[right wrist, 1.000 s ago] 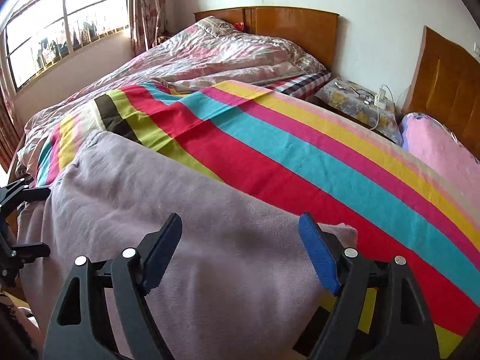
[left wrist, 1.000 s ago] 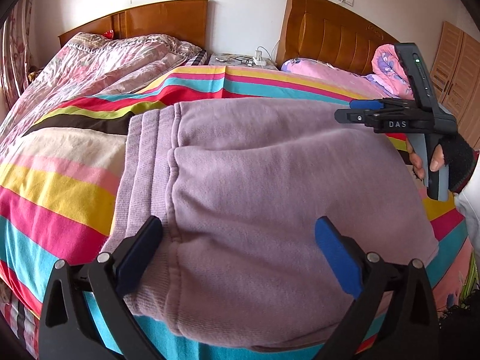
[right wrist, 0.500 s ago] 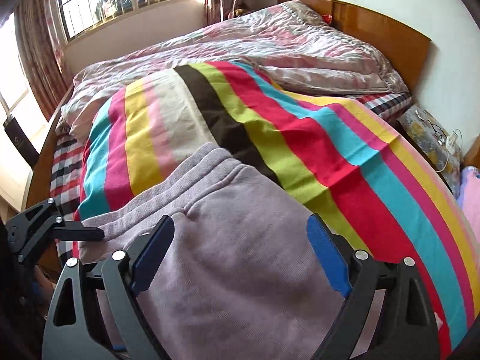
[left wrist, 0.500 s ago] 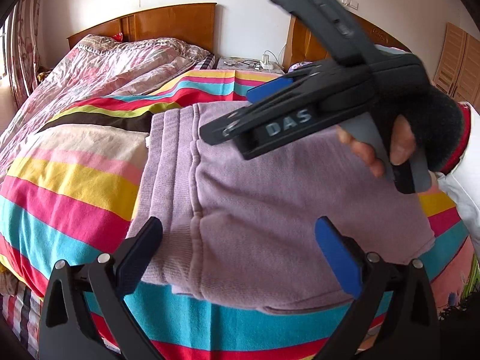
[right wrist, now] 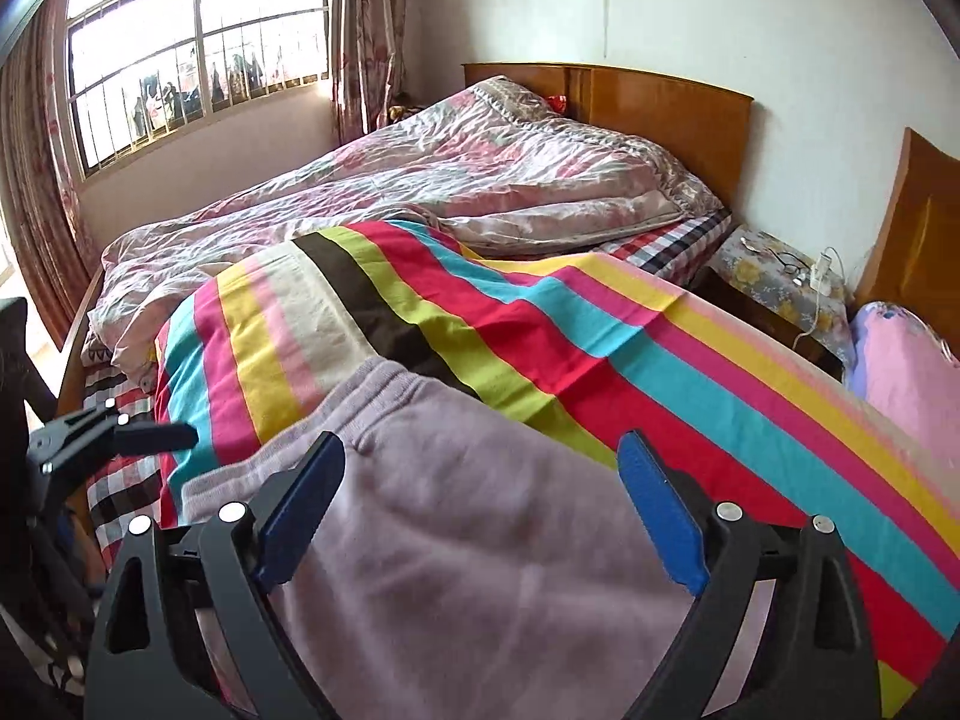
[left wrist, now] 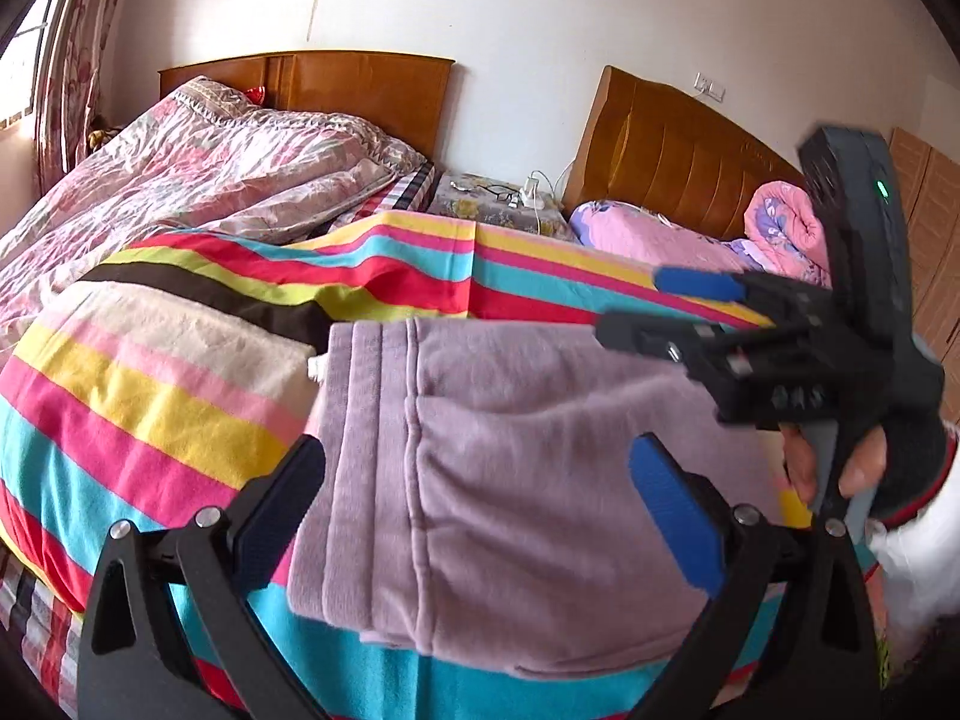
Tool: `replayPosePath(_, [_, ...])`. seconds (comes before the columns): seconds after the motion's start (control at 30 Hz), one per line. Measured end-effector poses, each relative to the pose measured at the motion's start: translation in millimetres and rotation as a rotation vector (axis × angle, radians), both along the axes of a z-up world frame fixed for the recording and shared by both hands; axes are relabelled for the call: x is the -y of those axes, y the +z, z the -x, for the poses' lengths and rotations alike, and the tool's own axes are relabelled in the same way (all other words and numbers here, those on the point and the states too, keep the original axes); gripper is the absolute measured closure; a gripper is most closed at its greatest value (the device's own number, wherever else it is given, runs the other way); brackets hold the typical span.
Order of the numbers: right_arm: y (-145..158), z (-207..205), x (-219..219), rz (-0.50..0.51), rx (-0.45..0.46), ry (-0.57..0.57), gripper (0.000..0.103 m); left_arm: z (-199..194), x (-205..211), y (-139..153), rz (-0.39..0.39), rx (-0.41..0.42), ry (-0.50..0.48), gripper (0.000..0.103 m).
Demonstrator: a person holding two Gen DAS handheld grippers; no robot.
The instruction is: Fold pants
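Since the earlier frame the right gripper (left wrist: 678, 312) has been swung off the middle of the pants (left wrist: 528, 480) to their right side, and both cameras have been raised. The pants lie folded on the striped blanket (left wrist: 150, 420), waistband to the left. Both grippers are held spread, nothing clamped; the left gripper (left wrist: 480, 504) hovers over the near edge. If another fold is wanted, all layers at the edge should be pinched together and laid over evenly. No containers are seen.

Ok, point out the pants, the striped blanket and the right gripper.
pants (left wrist: 510, 480), left wrist view, front panel below the waistband.
striped blanket (right wrist: 660, 360), right wrist view, blue stripe.
right gripper (right wrist: 480, 516), right wrist view, midway between fingertips.
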State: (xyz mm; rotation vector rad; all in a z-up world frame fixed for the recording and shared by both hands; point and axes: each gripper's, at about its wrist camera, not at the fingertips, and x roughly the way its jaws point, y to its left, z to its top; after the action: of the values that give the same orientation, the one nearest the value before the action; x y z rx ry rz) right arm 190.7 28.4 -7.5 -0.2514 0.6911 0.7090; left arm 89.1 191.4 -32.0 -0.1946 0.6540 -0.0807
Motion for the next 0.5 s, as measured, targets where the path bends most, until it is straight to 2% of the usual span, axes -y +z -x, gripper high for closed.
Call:
replayPosePath(0.07, [-8.3,14.9,26.7,0.015,-0.013,-0.061,0.013,-20.3,7.7,5.8,0.013,0.008,-0.020,0.001])
replayPosePath(0.17, [-27.2,35.9,53.1,-0.009,-0.063,-0.131,0.013,-48.7,20.5,-2.4,0.025,-0.020,-0.024,0.001])
replayPosePath(0.3, [-53.8,75.3,67.8,0.045,-0.043,-0.163,0.013,-67.8,21.7,-40.5,-0.040,-0.084,0.040,0.001])
replayPosePath(0.33, [-62.2,81.0,73.2,0.062,-0.047,-0.182,0.013,-73.5,16.4,-52.6,-0.017,-0.122,0.047,0.001])
replayPosePath(0.4, [-78.2,88.3,85.8,0.103,-0.055,-0.238,0.013,-71.4,11.9,-61.0,-0.012,-0.106,0.044,0.001])
replayPosePath(0.5, [-78.1,108.1,111.4,0.030,-0.073,-0.297,0.013,-66.2,15.6,-62.9,-0.056,-0.097,0.026,0.001])
